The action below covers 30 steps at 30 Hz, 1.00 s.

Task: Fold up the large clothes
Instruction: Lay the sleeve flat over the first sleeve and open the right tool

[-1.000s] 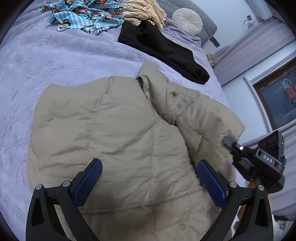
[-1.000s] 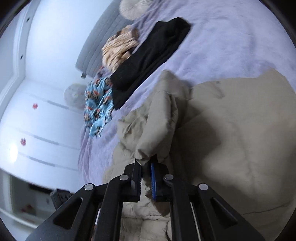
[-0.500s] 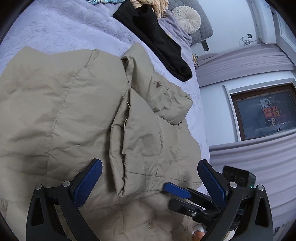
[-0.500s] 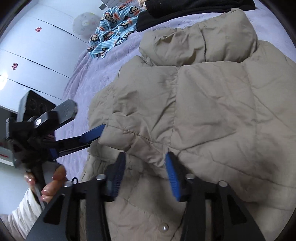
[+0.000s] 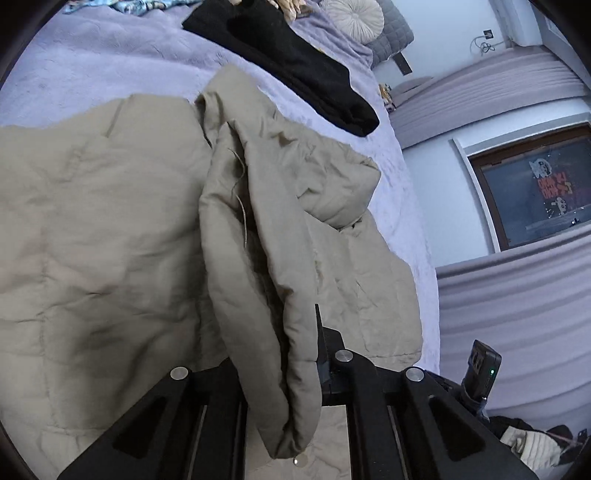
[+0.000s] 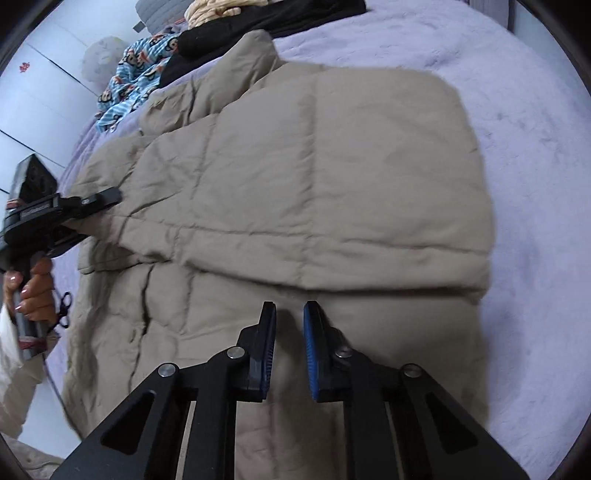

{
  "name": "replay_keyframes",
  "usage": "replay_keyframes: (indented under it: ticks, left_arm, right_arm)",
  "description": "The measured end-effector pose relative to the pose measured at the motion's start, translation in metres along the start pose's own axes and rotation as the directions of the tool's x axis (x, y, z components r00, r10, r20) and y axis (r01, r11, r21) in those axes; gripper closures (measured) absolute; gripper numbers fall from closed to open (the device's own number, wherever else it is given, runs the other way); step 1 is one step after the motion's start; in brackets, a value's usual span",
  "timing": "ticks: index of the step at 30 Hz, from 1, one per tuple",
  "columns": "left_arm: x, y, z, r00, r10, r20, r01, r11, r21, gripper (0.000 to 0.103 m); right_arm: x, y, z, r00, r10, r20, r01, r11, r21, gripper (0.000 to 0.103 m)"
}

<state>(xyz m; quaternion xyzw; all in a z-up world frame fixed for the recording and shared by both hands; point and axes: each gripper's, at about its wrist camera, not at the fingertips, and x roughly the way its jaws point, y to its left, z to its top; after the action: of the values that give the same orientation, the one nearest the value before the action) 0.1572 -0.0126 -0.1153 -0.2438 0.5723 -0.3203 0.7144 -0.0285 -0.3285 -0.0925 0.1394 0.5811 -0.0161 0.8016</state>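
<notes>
Fabric from the beige puffer jacket (image 5: 110, 240) is hanging in a thick fold between the fingers of the left hand-held gripper (image 5: 275, 373), which is clamping down on that fold and lifting it off the rest of the garment. The jacket is lying spread across the lavender bed (image 5: 92, 74), its collar pointing toward the head of the bed, and a snap button (image 5: 298, 460) is showing just below the held fold.

From the right wrist view, the right hand-held gripper (image 6: 290, 347) is hovering over the lower part of the jacket (image 6: 314, 177) with its blue-padded fingers (image 6: 312, 354) standing slightly apart and nothing between them. One side of the jacket is lying folded over the body, making a soft edge just ahead of those fingertips. At the left of that view, the left hand-held gripper (image 6: 96, 199) is gripping the jacket's edge, and the person's left hand (image 6: 35, 291) is wrapping around its handle.

Farther up the bed, a black garment (image 5: 295, 62) is lying well apart from the jacket, with a blue monkey-print cloth (image 6: 140, 74) beside it and a round cushion (image 5: 354, 16) resting near the headboard.
</notes>
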Motion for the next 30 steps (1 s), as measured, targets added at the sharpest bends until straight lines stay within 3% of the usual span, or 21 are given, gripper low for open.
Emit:
replay_keyframes:
  ticks: [4,8,11,13,15,17,18,19,21,24,25,26,27,30]
  left_arm:
    - [-0.007,0.021,-0.009,0.995,0.098,-0.015,-0.098,0.995,-0.024,0.092]
    - [0.010,0.039,-0.021,0.985,0.162,-0.062,-0.164,0.986,-0.021,0.091]
    - [-0.005,0.048,-0.022,0.985,0.169,-0.046,-0.172,0.982,-0.077,0.087]
    - [-0.023,0.047,-0.024,0.970,0.243,-0.013,-0.243,0.968,-0.061,0.084]
    - [-0.039,0.046,-0.023,0.943,0.333,0.018,-0.333,0.942,-0.037,0.084]
    - [-0.056,0.046,-0.025,0.921,0.386,0.054,-0.385,0.923,-0.022,0.084]
    - [-0.062,0.044,-0.024,0.915,0.396,0.071,-0.396,0.918,-0.016,0.084]
    - [-0.069,0.042,-0.023,0.913,0.399,0.088,-0.400,0.916,-0.009,0.084]
    - [-0.078,0.033,-0.021,0.911,0.396,0.118,-0.399,0.917,0.008,0.084]
    - [-0.077,0.015,-0.015,0.915,0.372,0.155,-0.382,0.923,0.046,0.084]
    - [-0.072,0.008,-0.012,0.918,0.363,0.158,-0.376,0.924,0.063,0.084]
    - [-0.066,0.002,-0.009,0.918,0.365,0.158,-0.381,0.921,0.081,0.084]
    - [-0.056,-0.002,-0.007,0.911,0.382,0.155,-0.399,0.912,0.093,0.084]
    - [-0.025,0.002,0.000,0.878,0.458,0.143,-0.474,0.874,0.110,0.084]
  right_arm:
    - [-0.015,-0.023,0.016,0.969,-0.213,0.122,0.211,0.977,0.026,0.088]
    - [-0.001,-0.044,0.023,0.975,-0.197,0.104,0.189,0.979,0.082,0.088]
    - [0.017,-0.041,0.020,0.972,-0.209,0.102,0.202,0.976,0.079,0.088]
    - [0.016,-0.039,0.020,0.970,-0.217,0.107,0.210,0.975,0.072,0.088]
    - [0.011,-0.038,0.022,0.975,-0.205,0.089,0.198,0.977,0.078,0.088]
    - [0.001,-0.035,0.022,0.982,-0.177,0.061,0.171,0.981,0.090,0.083]
    - [-0.003,-0.030,0.020,0.984,-0.171,0.049,0.166,0.981,0.097,0.073]
    - [-0.009,-0.028,0.015,0.987,-0.156,0.043,0.151,0.983,0.108,0.050]
    - [-0.029,-0.018,0.002,0.992,-0.100,0.080,0.092,0.990,0.105,0.030]
    - [-0.061,-0.006,-0.004,0.976,-0.109,0.191,0.097,0.993,0.071,0.031]
    - [-0.066,-0.008,0.000,0.970,-0.118,0.214,0.103,0.991,0.081,0.044]
    - [-0.069,-0.012,0.009,0.967,-0.119,0.227,0.099,0.990,0.098,0.063]
    - [-0.066,-0.019,0.020,0.970,-0.113,0.214,0.089,0.989,0.118,0.100]
    - [-0.052,-0.036,0.050,0.972,-0.081,0.219,0.043,0.984,0.175,0.101]
